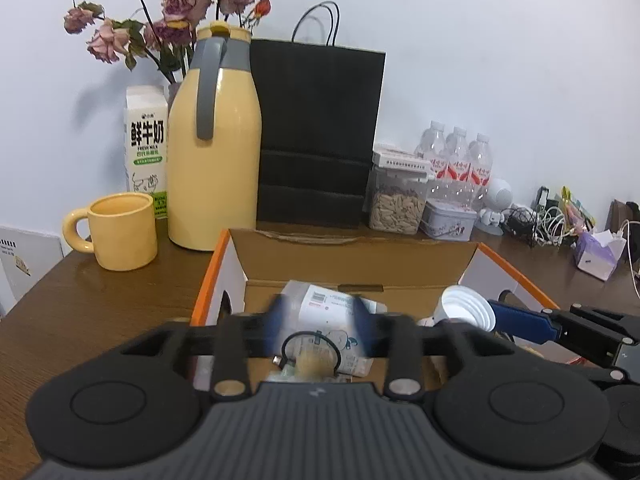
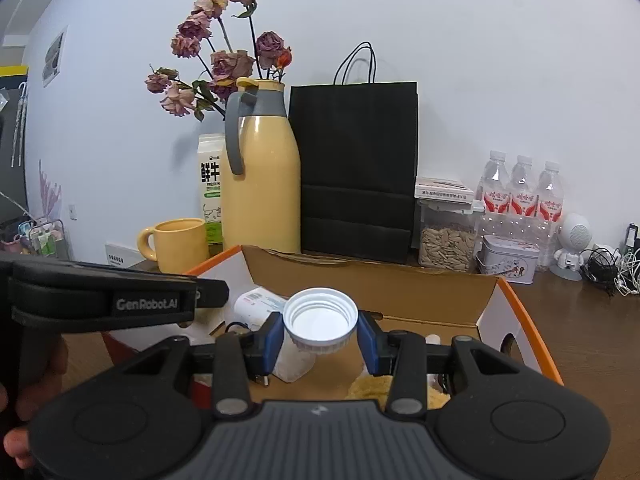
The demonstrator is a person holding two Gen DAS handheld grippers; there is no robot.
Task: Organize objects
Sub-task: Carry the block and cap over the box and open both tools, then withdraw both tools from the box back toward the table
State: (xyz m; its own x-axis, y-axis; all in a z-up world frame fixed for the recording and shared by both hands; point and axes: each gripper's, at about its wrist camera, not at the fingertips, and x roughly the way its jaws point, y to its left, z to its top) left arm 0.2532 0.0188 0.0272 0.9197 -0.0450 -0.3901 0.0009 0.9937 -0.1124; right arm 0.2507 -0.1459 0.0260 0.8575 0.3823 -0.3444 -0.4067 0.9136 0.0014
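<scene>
Even indoor light, fisheye-bent edges (left fingers (image 1: pixel 362 312) motion-blurred)

Right tool (image 2: pixel 320 334) grips white cap (image 2: pixel 320 318) over cardboard box (image 2: pixel 400 280), contents unclear

You're in a home: a brown worktop (image 1: pixel 100 304) against a white wall carries dried roses (image 1: pixel 168 12), a milk carton (image 1: pixel 146 148), a yellow flask (image 1: pixel 216 148) and mug (image 1: pixel 120 236), water bottles (image 2: pixel 520 192), a seed jar (image 1: pixel 396 204) and tangled cables (image 1: pixel 548 220).
</scene>
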